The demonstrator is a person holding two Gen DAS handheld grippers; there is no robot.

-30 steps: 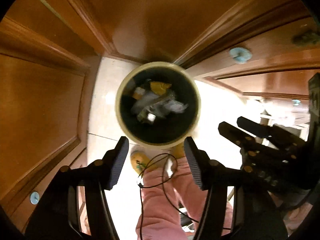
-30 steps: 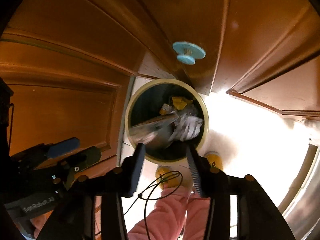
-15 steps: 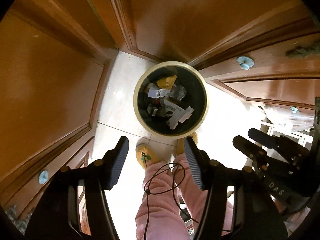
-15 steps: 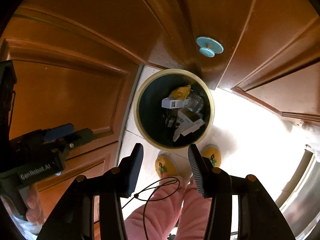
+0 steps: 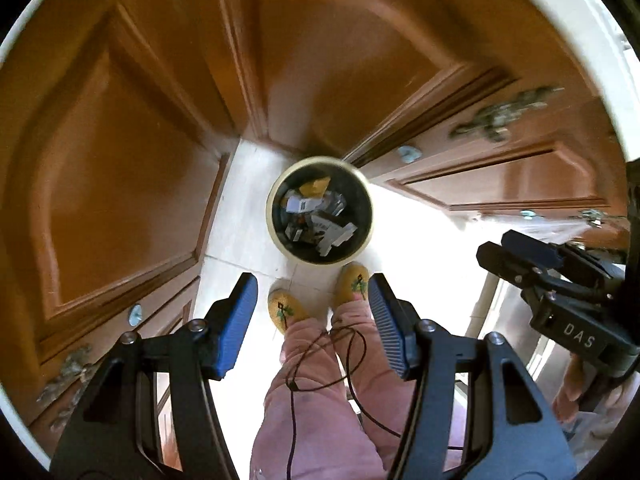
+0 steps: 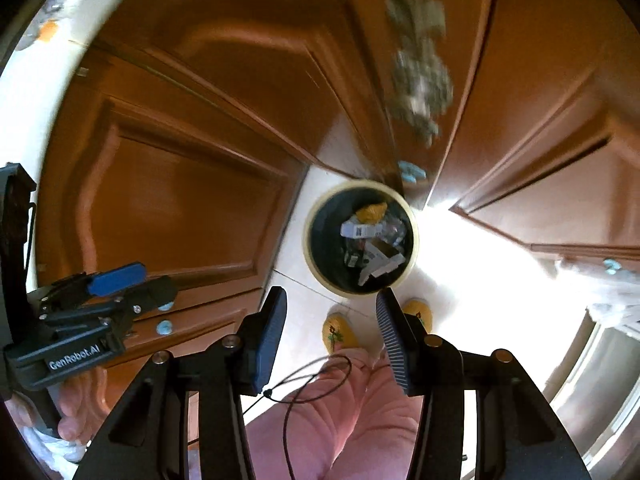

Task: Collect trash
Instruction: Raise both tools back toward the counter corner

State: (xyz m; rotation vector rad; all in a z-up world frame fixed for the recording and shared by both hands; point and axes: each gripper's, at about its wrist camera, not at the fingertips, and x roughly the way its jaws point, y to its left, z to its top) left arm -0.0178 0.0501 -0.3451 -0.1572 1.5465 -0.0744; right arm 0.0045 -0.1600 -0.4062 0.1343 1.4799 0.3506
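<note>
Trash bin [image 5: 320,216] on the pale floor in the corner of wooden cabinets, far below me, packed with cartons and wrappers [image 6: 370,246]. My left gripper [image 5: 312,322] points straight down, jaws apart, nothing between the pads. Right gripper [image 6: 331,334] likewise parted and empty. My yellow slippers [image 5: 286,312] just beside the bin.

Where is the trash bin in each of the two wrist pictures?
Left wrist: the bin sits at the picture's centre, above the slippers.
Right wrist: the bin sits right of centre, above the jaws.
Shared landmark: the yellow slippers just below the bin.
</note>
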